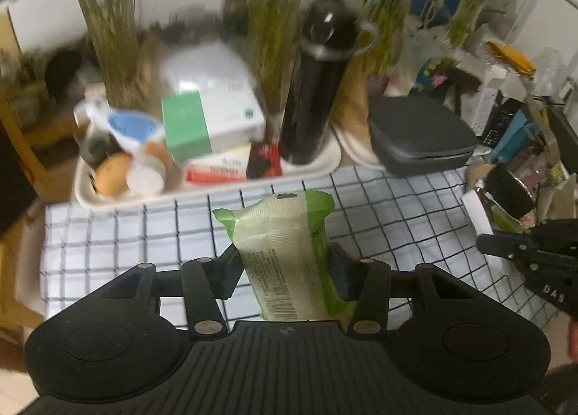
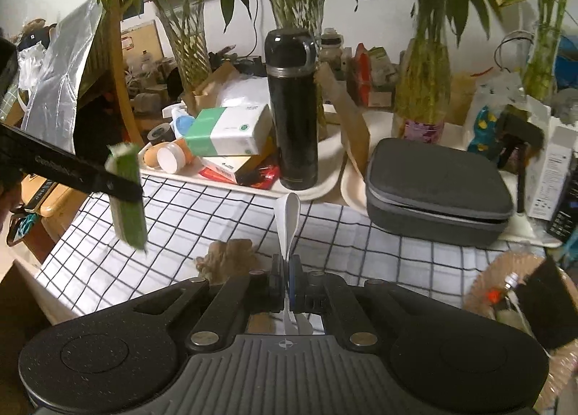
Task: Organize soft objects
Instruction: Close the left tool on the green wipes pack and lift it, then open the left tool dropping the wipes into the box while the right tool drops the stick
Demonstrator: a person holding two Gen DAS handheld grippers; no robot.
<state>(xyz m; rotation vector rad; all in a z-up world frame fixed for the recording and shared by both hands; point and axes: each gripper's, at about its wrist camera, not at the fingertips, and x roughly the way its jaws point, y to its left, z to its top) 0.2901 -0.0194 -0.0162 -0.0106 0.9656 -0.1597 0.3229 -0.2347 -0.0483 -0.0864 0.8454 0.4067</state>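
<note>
My left gripper [image 1: 283, 267] is shut on a green and white soft pack of wipes [image 1: 285, 252] and holds it above the checked cloth [image 1: 397, 205]. The same pack [image 2: 126, 194] shows in the right wrist view at the left, held in the air by the left gripper's fingers [image 2: 115, 185]. My right gripper [image 2: 286, 274] is shut on a thin white flat item [image 2: 288, 220] that stands up between its pads. A brown soft lump [image 2: 231, 256] lies on the checked cloth [image 2: 202, 220] just left of the right gripper. The right gripper [image 1: 523, 249] shows at the right edge of the left wrist view.
A white tray [image 2: 325, 185] behind the cloth holds a black flask [image 2: 292, 111], tissue boxes [image 2: 231, 133] and small jars. A grey zip case [image 2: 437, 187] sits at the right. Glass vases with bamboo stand behind. A brown woven item [image 2: 505, 281] lies at the right.
</note>
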